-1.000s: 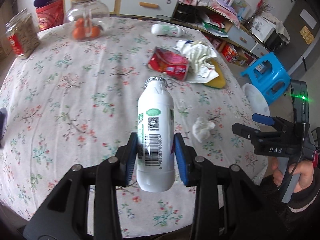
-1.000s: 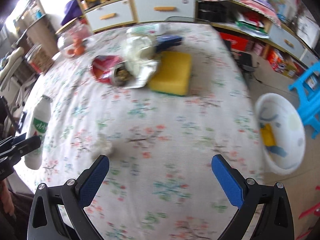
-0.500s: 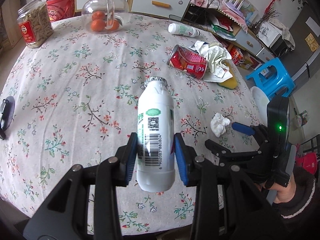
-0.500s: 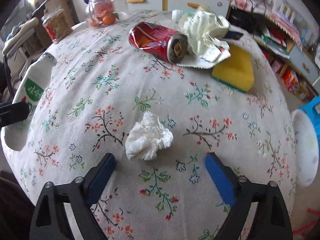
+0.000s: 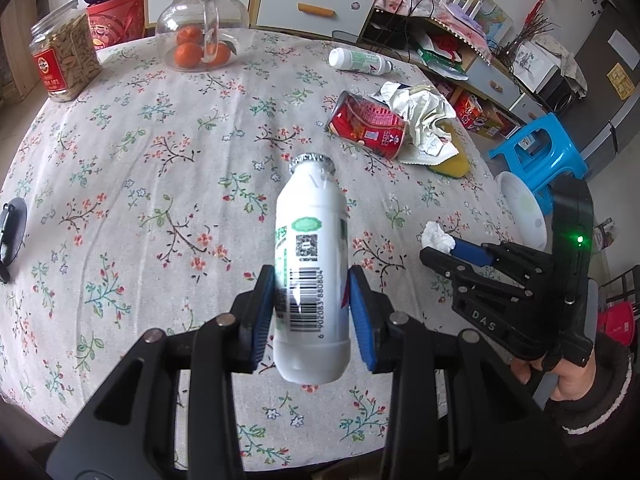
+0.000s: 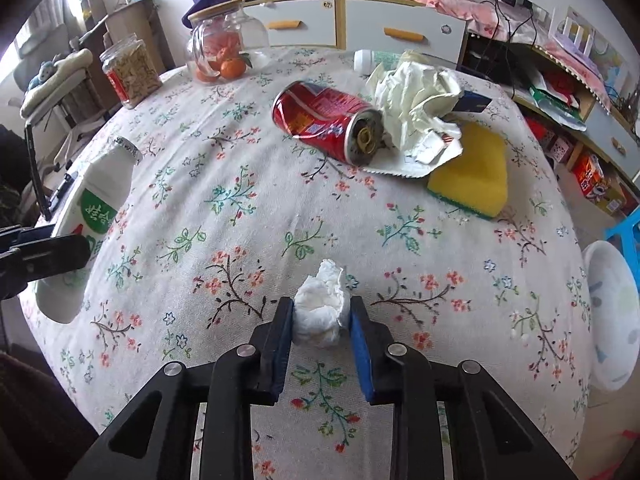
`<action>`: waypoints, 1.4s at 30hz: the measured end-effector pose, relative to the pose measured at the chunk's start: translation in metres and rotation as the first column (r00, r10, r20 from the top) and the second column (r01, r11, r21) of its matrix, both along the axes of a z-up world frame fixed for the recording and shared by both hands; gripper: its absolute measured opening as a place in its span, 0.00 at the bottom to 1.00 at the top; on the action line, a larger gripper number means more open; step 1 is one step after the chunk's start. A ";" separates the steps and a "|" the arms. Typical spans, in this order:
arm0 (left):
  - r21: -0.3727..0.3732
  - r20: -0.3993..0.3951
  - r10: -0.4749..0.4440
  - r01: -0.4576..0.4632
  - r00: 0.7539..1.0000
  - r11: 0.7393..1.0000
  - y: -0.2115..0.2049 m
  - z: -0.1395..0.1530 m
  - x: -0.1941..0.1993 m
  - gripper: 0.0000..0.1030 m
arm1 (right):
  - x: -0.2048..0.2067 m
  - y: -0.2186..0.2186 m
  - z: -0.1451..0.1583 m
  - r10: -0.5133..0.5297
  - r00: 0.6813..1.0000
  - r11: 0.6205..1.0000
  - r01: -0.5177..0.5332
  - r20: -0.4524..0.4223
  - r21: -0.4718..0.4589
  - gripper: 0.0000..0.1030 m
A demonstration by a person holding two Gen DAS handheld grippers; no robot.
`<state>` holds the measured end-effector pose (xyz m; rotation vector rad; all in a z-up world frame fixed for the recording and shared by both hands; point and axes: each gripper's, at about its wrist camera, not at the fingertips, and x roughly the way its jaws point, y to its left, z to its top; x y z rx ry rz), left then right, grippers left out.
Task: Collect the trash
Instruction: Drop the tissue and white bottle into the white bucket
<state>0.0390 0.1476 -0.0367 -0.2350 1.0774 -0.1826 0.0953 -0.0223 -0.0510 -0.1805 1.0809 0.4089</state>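
My left gripper (image 5: 312, 316) is shut on a white plastic bottle (image 5: 310, 264) with a foil cap, held above the floral tablecloth (image 5: 160, 184). That bottle (image 6: 96, 208) also shows at the left edge of the right wrist view. My right gripper (image 6: 322, 328) is closing on a crumpled white tissue (image 6: 322, 310) near the table's front edge, and both blue pads touch its sides. The same tissue (image 5: 437, 237) appears at the right gripper's tips in the left wrist view. A dented red can (image 6: 328, 122), crumpled paper (image 6: 416, 100) and a second white bottle (image 5: 360, 61) lie farther back.
A yellow sponge (image 6: 472, 172) lies under the paper. A glass jar of oranges (image 5: 200, 28) and a snack jar (image 5: 64, 60) stand at the back. Beside the table are a white basin (image 6: 612, 316) on the floor and a blue stool (image 5: 540, 152).
My right gripper moved in over the tissue and its wide-open jaws have come together onto it. The left gripper keeps holding the bottle in place.
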 end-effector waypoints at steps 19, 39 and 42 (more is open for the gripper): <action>0.012 0.023 -0.077 0.077 0.997 0.997 -0.063 0.005 0.026 0.37 | 0.020 -0.171 0.039 -0.350 0.937 0.930 0.347 0.004 0.122 0.28; 0.012 0.035 -0.234 0.234 0.972 0.972 -0.185 0.006 0.065 0.37 | 0.026 -0.315 0.035 -0.603 0.797 0.790 0.602 -0.030 0.118 0.70; 0.008 0.031 -0.264 0.264 0.964 0.964 -0.207 0.004 0.073 0.37 | 0.023 -0.323 0.043 -0.603 0.797 0.788 0.600 -0.020 0.138 0.71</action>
